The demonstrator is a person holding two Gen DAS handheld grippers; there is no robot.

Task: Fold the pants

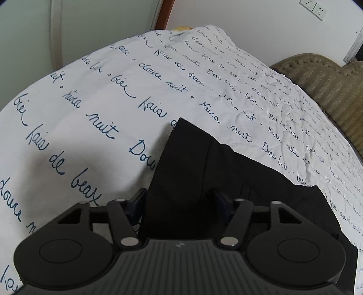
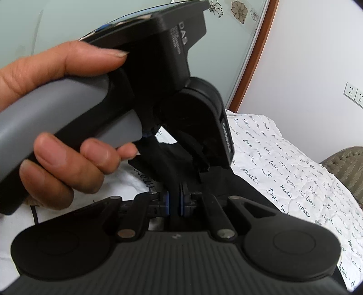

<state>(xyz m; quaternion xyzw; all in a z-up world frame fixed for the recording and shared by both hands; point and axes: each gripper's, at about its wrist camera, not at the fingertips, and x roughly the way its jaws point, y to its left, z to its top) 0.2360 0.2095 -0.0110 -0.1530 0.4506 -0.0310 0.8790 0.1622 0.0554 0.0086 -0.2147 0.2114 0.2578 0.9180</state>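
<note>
Black pants [image 1: 226, 172] lie partly folded on a white bedsheet with blue handwriting print [image 1: 90, 95]. My left gripper [image 1: 179, 199] is open, with a raised fold of the pants standing between its blue pads [image 1: 136, 199]. My right gripper [image 2: 174, 202] is shut on a strip of the black pants [image 2: 163, 168] that rises from its blue pads [image 2: 167, 200]. The person's hand [image 2: 56, 113] holding the left gripper's grey and black handle fills the upper part of the right wrist view and hides most of the pants there.
A tan knitted cushion or sofa edge [image 1: 322, 77] lies past the sheet on the right. A white wall with a socket [image 1: 314, 8] and a pale green glass door with a brown frame [image 1: 165, 13] stand behind the bed.
</note>
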